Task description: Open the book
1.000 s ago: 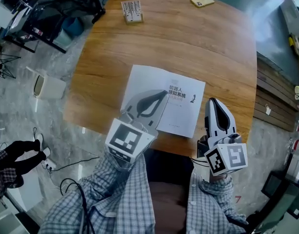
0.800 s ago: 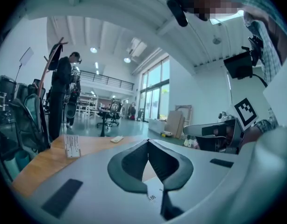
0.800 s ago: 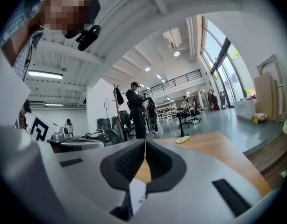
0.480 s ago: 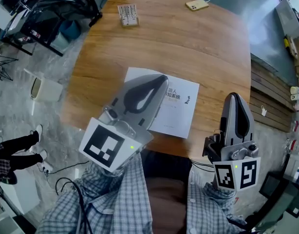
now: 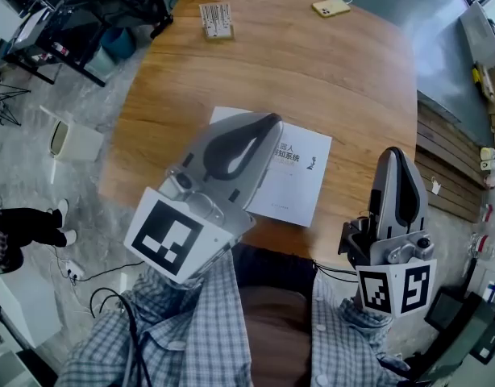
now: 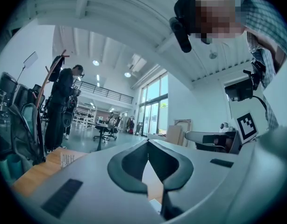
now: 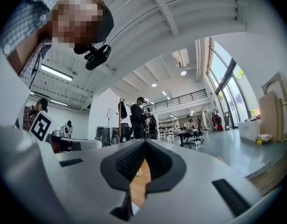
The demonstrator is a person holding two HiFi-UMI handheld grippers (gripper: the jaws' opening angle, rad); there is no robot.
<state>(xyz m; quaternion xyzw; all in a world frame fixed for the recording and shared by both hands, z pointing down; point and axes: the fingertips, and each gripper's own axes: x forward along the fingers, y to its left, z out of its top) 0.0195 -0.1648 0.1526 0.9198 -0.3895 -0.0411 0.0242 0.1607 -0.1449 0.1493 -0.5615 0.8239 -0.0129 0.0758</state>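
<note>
A white closed book (image 5: 300, 180) lies flat on the round wooden table (image 5: 312, 79), close to its near edge. My left gripper (image 5: 270, 121) is held high above the book's left half and hides that part; its jaws are shut with nothing between them, and the tips meet in the left gripper view (image 6: 147, 142). My right gripper (image 5: 393, 153) hovers to the right of the book, over the table's near right edge, also shut and empty (image 7: 145, 142). Both point roughly level across the room. Neither touches the book.
A yellow phone (image 5: 332, 6) and a small card holder (image 5: 217, 18) lie at the table's far side. Dark chairs and gear (image 5: 86, 14) stand at the upper left. A person (image 6: 64, 106) stands beyond the table. Wooden boards (image 5: 449, 160) lie on the right.
Both grippers have risen towards the head camera and look larger, the left one now covering more of the book. The book has not moved. Both stay shut.
</note>
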